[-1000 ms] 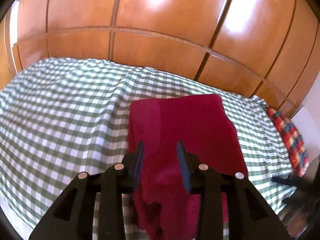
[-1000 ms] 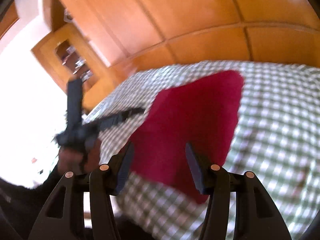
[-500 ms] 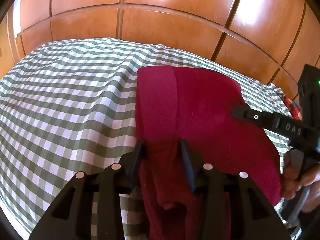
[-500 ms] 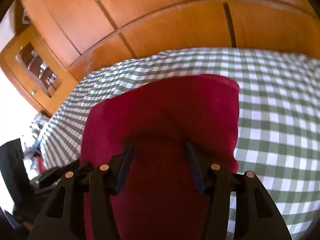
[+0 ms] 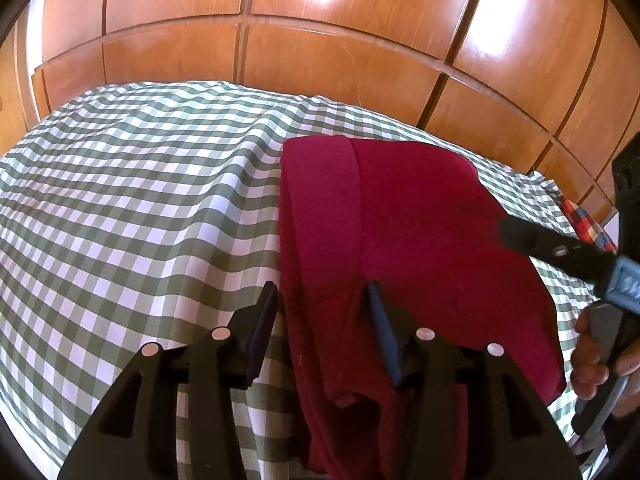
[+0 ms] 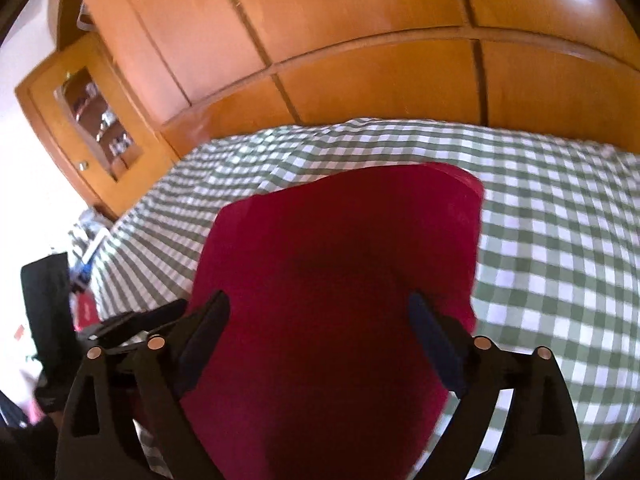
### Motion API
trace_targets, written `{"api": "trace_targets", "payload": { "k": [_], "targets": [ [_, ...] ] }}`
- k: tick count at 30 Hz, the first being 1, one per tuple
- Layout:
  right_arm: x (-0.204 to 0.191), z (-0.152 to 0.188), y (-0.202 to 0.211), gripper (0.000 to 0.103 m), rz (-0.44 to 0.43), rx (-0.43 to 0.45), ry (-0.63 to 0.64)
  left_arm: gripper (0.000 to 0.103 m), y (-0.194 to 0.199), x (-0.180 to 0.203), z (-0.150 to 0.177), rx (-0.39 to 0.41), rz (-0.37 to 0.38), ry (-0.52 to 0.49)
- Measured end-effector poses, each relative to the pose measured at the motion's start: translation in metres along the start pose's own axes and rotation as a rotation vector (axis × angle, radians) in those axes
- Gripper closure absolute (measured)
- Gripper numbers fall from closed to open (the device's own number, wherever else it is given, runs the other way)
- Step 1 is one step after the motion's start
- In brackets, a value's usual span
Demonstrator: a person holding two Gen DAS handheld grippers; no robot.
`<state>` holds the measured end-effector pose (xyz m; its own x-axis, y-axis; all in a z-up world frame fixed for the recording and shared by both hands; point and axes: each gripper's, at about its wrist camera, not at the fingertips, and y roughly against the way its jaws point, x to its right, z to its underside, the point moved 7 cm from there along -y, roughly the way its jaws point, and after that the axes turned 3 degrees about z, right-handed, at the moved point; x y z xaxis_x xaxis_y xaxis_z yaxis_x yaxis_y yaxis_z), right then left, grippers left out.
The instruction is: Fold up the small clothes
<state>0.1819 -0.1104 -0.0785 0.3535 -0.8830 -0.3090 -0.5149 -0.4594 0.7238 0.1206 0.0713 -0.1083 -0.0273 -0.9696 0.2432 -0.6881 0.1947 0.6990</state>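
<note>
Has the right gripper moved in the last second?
Yes. The right gripper has swung from the bed's edge to directly over the red garment, judged against the checked bedspread.

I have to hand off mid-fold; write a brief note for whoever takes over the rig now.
Left gripper: open, fingers straddling the near left edge of the red garment; nothing clamped.
Right gripper: open wide over the garment's near end.
The garment lies on the green checked cloth; a lengthwise flap along its left side is already folded over.
Left: grip the near end with both grippers and fold it toward the wooden panels.
</note>
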Motion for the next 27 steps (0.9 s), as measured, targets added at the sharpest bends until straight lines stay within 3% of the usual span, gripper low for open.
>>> {"api": "trace_targets", "payload": {
  "k": [10,15,22,27],
  "targets": [
    [0.053,0.02,0.002,0.012,-0.067,-0.048,-0.211,0.052,0.003,-0.002,0.002,0.014,0.013,0.004],
    [0.057,0.029,-0.015,0.012,-0.143,-0.101,-0.259,0.044,0.003,-0.005,0.005,0.011,0.021,0.013],
    [0.045,0.028,-0.04,0.012,-0.23,-0.155,-0.259,0.042,-0.004,-0.011,0.01,0.004,0.089,0.049],
    [0.039,0.027,-0.052,0.033,-0.274,-0.178,-0.252,0.043,-0.009,-0.019,0.016,0.003,0.167,0.122]
  ]
}}
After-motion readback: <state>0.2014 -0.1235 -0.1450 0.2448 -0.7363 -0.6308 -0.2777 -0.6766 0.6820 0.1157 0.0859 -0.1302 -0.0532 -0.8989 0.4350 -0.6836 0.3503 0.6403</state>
